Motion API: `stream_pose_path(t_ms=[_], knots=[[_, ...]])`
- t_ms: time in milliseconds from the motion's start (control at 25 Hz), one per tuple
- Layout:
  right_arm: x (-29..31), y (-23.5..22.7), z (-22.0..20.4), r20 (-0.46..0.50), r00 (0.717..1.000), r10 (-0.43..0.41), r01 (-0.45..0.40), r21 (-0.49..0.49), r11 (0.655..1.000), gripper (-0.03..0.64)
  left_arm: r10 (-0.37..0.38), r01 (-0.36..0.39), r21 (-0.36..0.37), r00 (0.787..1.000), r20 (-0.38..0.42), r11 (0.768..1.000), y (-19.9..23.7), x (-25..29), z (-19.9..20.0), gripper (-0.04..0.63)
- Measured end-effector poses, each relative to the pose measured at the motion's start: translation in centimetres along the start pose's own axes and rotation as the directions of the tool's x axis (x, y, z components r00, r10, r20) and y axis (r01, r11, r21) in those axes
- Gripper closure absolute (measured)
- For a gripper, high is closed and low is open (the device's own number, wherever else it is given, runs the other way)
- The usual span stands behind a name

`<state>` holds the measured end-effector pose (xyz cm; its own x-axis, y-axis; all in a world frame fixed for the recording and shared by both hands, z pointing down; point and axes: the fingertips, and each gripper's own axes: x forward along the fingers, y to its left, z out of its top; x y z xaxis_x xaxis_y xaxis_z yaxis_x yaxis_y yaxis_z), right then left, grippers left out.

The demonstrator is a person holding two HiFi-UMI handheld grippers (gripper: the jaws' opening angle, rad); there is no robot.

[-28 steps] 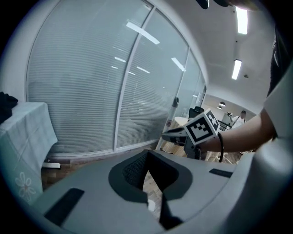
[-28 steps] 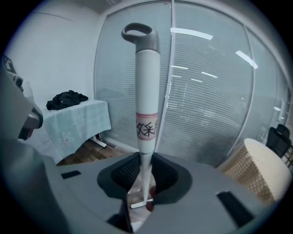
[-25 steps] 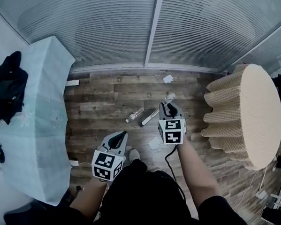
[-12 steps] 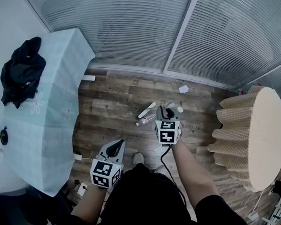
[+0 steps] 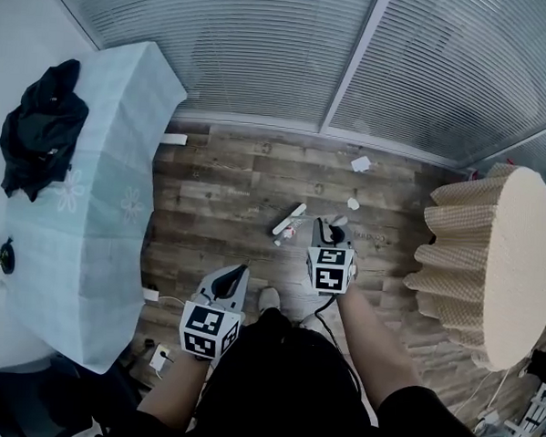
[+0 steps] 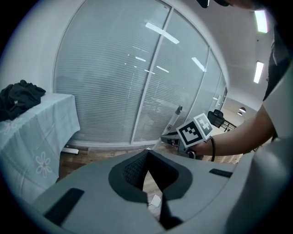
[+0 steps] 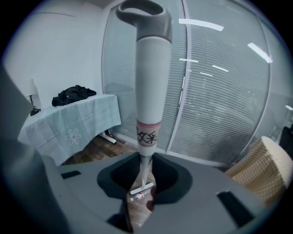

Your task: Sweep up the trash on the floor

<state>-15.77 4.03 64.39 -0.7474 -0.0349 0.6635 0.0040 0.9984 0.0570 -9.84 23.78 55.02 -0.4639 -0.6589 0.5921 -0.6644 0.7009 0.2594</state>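
The broom (image 7: pixel 149 82) is clamped in the right tongs (image 5: pixel 325 229); the left tongs (image 5: pixel 235 275) are pressed together, empty. The bottle (image 5: pixel 285 234) could be rolled away if struck askew.

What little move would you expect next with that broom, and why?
Probably a short pull of the broom head toward the person. The right gripper is shut on the broom handle, and the head rests just beyond the plastic bottle, so a pull should drag the bottle along. The left gripper is shut and empty, so it plays no part.
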Motion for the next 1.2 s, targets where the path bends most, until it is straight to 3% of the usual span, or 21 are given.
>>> stream_pose_path(t_ms=[320, 760, 1200], knots=[[-5.0, -3.9, -4.3, -0.028, 0.996, -0.082, 0.083, 0.056, 0.995, 0.526, -0.096, 0.096, 0.071, 0.995, 0.001, 0.993, -4.4, 2.3, 1.6, 0.6], [-9.9, -9.1, -9.3, -0.076, 0.98, -0.184, 0.192, 0.117, 0.974, 0.526, -0.205, 0.208, 0.157, 0.978, -0.033, 0.966, -9.6, 4.3, 2.0, 0.6], [-10.9, -11.8, -8.9, -0.066, 0.964, -0.256, 0.263, 0.136, 0.955, 0.526, -0.218, 0.216, 0.185, 0.976, -0.006, 0.959, -7.8, 3.6, 3.4, 0.6]])
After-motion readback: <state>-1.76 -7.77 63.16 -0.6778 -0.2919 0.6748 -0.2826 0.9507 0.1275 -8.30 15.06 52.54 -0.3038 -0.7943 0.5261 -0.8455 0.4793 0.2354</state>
